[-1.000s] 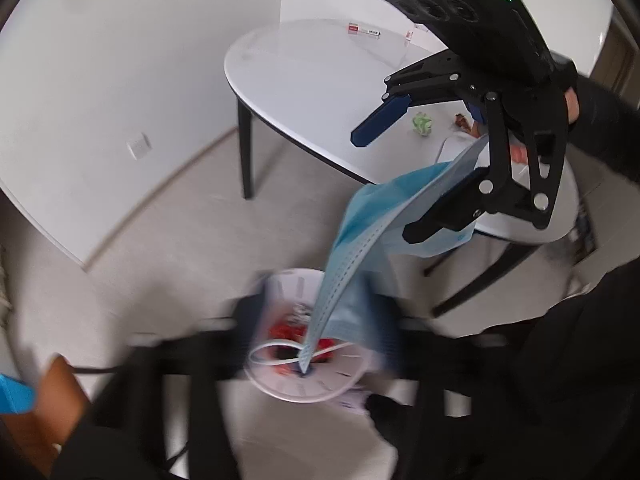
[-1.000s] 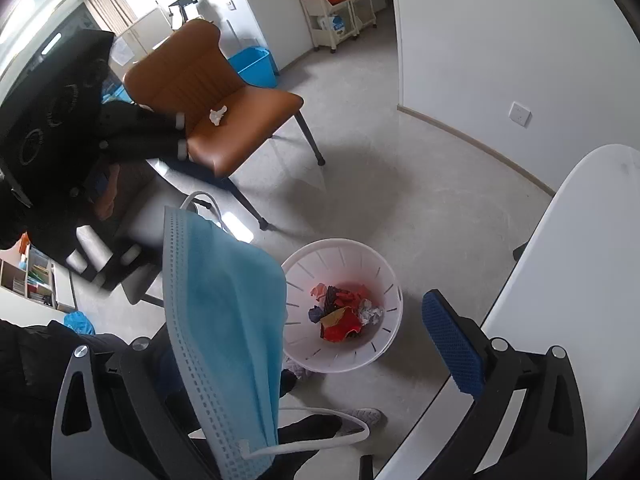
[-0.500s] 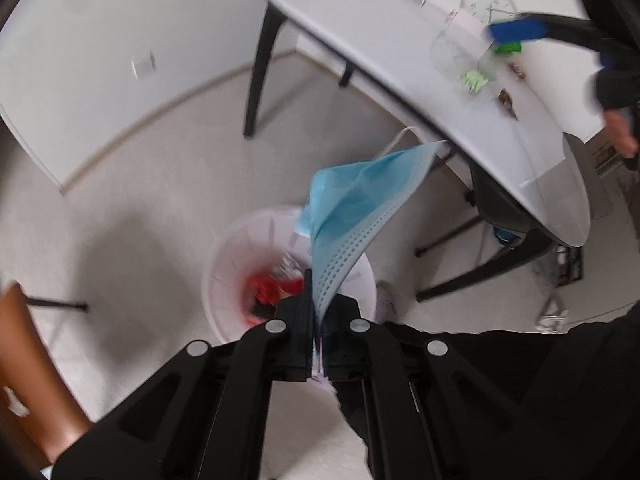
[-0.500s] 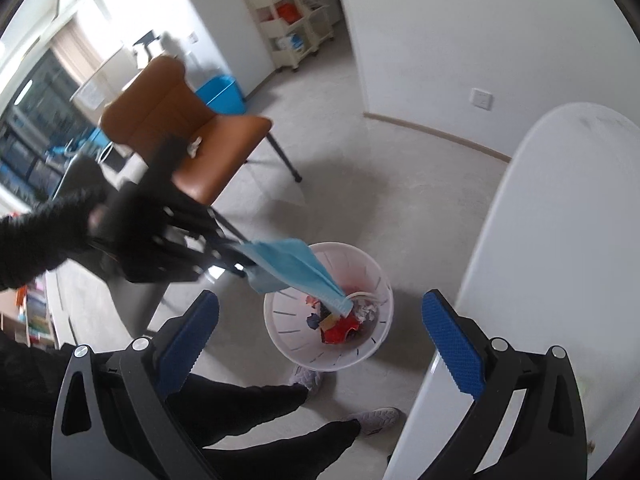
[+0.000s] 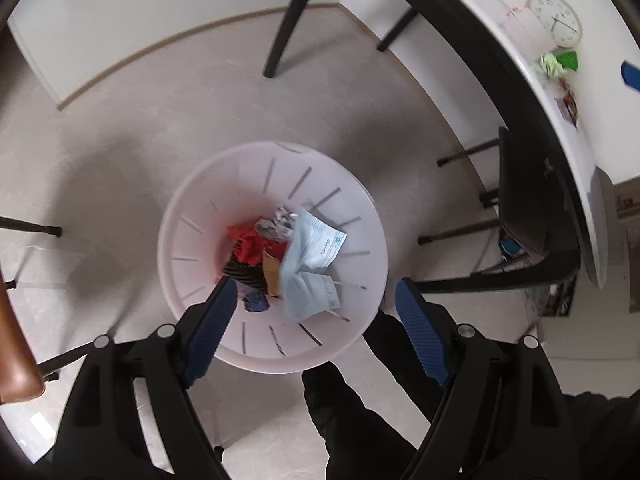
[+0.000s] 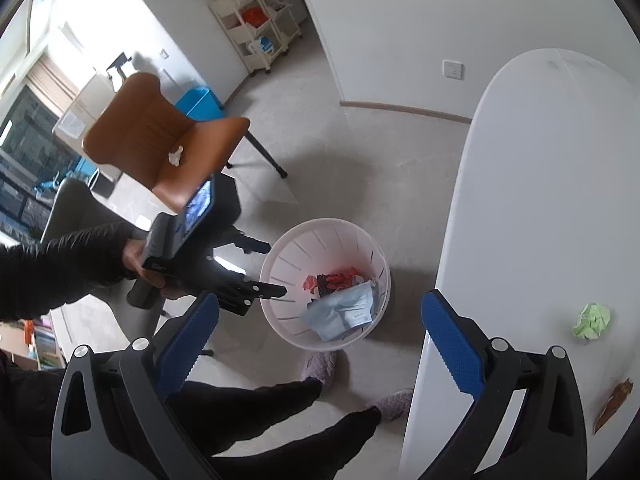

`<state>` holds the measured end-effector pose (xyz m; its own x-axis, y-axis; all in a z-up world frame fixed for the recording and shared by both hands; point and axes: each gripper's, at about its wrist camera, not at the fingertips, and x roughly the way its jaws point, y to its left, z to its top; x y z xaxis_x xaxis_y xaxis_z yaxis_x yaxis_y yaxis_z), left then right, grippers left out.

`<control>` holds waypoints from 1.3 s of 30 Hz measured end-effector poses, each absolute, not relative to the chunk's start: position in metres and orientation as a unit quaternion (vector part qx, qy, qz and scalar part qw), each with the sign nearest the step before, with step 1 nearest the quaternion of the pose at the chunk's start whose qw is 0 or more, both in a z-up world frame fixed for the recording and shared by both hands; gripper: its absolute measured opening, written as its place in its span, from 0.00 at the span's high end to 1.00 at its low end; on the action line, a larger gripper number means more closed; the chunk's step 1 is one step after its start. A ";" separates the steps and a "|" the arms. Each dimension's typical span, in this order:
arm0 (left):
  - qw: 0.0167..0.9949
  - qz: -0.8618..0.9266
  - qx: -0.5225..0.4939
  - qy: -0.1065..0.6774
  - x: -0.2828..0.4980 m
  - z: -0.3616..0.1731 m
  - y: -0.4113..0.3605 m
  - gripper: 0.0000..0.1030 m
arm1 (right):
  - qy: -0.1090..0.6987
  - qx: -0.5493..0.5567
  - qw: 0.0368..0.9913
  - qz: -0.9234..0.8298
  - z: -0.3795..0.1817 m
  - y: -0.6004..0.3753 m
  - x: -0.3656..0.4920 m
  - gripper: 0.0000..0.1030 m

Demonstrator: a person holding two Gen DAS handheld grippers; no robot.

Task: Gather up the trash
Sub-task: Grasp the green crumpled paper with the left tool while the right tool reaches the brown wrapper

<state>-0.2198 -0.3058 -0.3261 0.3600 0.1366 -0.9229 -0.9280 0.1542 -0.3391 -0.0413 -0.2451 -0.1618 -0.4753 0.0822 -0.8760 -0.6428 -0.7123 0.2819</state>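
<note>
Your left gripper (image 5: 312,312) has just let go: its jaws have been opening and now stand wide over the bin (image 5: 200,200), with nothing between the blue pads. A second ago they were pinched on the face mask (image 5: 310,264), which hung above the basket; now the mask lies crumpled inside, against the near right wall, on top of the other rubbish. So that piece is collected, and you can judge this drop finished. The bin is a white slotted basket on the floor beside the table (image 6: 540,200), and from the right wrist view you can see the same blue mask (image 6: 340,312) resting on red and dark scraps (image 6: 332,280) and a bit of silvery crumpled wrapper. Your right gripper (image 6: 320,344) is also spread wide and carries nothing, pointing down between bin and table edge. More work probably waits: a crumpled green paper (image 6: 594,320) and a brown wrapper (image 6: 612,400) lie on the tabletop near your right hand, and a small white scrap (image 6: 175,156) sits on the orange chair (image 6: 132,136) beyond the bin.
</note>
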 end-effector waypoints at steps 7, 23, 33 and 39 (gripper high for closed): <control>0.627 0.511 -0.447 0.383 -0.215 -0.216 -0.304 0.08 | 0.317 -0.392 0.287 0.814 -0.125 -0.245 0.000 0.02; 0.705 0.522 -0.327 0.351 -0.044 -0.070 -0.255 0.08 | 0.335 -0.298 0.492 0.747 -0.073 -0.252 0.210 0.02; 0.705 0.500 -0.328 0.381 0.044 -0.100 -0.218 0.08 | 0.358 -0.290 0.512 0.725 -0.094 -0.227 0.285 0.02; 0.696 0.502 -0.331 0.392 0.083 -0.142 -0.187 0.08 | 0.371 -0.315 0.538 0.688 -0.119 -0.215 0.304 0.02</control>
<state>0.0828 -0.1872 -0.1424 0.1884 0.4389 -0.8785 -0.9587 0.2765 -0.0675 0.3041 -0.2149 -0.1189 -0.2232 0.5071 -0.8325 -0.9742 -0.1455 0.1726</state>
